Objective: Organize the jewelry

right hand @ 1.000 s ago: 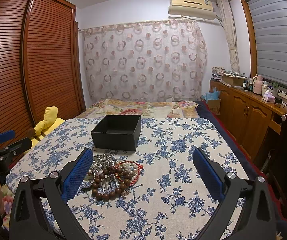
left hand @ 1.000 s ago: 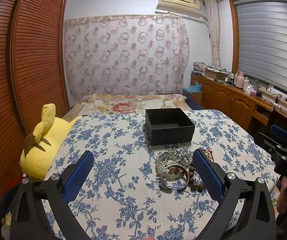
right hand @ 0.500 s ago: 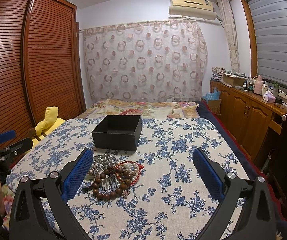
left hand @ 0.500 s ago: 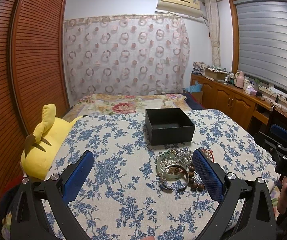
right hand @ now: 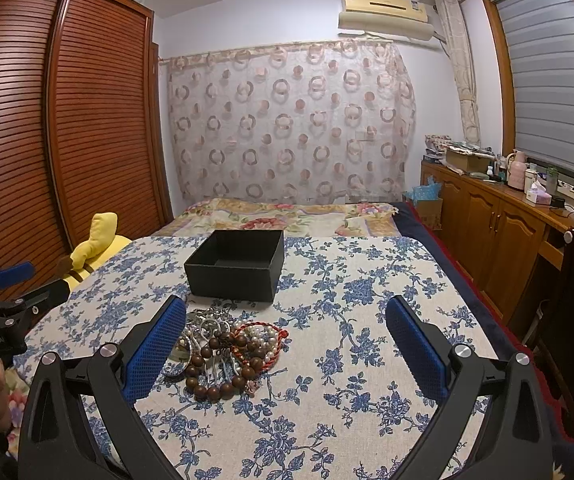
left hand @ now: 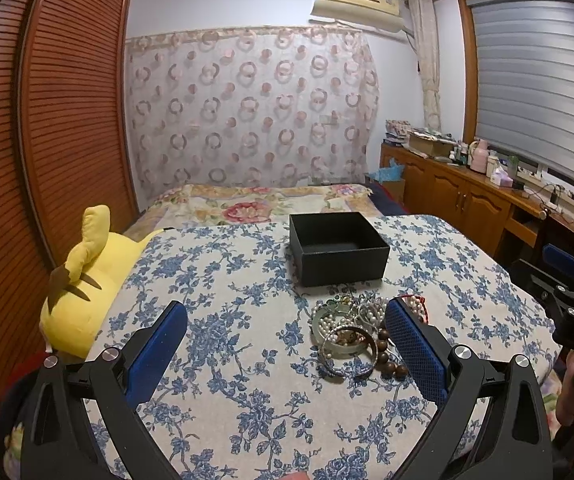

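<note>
While I watch, nothing has shifted since a second ago.
Left gripper (left hand: 285,340): jaws spread, empty.
Right gripper (right hand: 285,340): spread, empty.
Jewelry pile (left hand: 361,334): on cloth, 6 o'clock of black box (left hand: 339,248).

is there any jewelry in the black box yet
No, the black box shows only its bare dark floor, and the jewelry pile lies on the floral cloth in front of it.
</note>
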Demonstrator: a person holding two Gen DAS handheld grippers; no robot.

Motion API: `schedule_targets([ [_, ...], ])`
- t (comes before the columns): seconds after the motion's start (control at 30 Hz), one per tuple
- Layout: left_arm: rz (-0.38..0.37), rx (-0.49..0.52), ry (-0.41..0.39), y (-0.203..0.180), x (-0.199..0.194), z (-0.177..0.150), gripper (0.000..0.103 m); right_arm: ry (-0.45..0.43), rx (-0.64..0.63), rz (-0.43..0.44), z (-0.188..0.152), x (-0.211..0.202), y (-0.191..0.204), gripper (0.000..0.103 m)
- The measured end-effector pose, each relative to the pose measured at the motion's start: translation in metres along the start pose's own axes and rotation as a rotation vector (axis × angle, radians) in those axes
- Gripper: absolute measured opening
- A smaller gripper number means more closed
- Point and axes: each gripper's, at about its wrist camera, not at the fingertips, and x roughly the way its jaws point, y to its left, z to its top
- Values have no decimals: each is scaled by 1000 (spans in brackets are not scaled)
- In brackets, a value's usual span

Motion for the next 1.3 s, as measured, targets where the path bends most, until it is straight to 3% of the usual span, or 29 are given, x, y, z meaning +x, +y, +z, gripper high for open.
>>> schedule_targets([
  [0.33, -13, 2, 53, 2, 16, -12, 96, 37, -11, 32, -9, 10, 2, 100],
  [0.4, -20, 5, 71, 2, 22, -17, 96, 55, -20, 48, -12, 14, 2, 92],
  [0.47, -29, 4, 95, 2, 29, -22, 96, 78, -27, 57, -16, 20, 1, 77],
  [0.6, -45, -2, 123, 2, 41, -31, 96, 109, -27, 79, -23, 29, -1, 74],
  [0.77, -97, 9, 182, -4, 55, -39, 96, 146, -39, 90, -32, 40, -4, 62],
  [1.03, -196, 10, 286, -20, 81, -52, 95, 177, -45, 81, -44, 48, -8, 62],
  [1.2, -233, 4, 363, -27, 99, -54, 73, 208, -64, 102, -50, 53, -5, 62],
  [1.3, -227, 23, 389, -31, 109, -54, 72, 218, -69, 106, -54, 56, -4, 62],
])
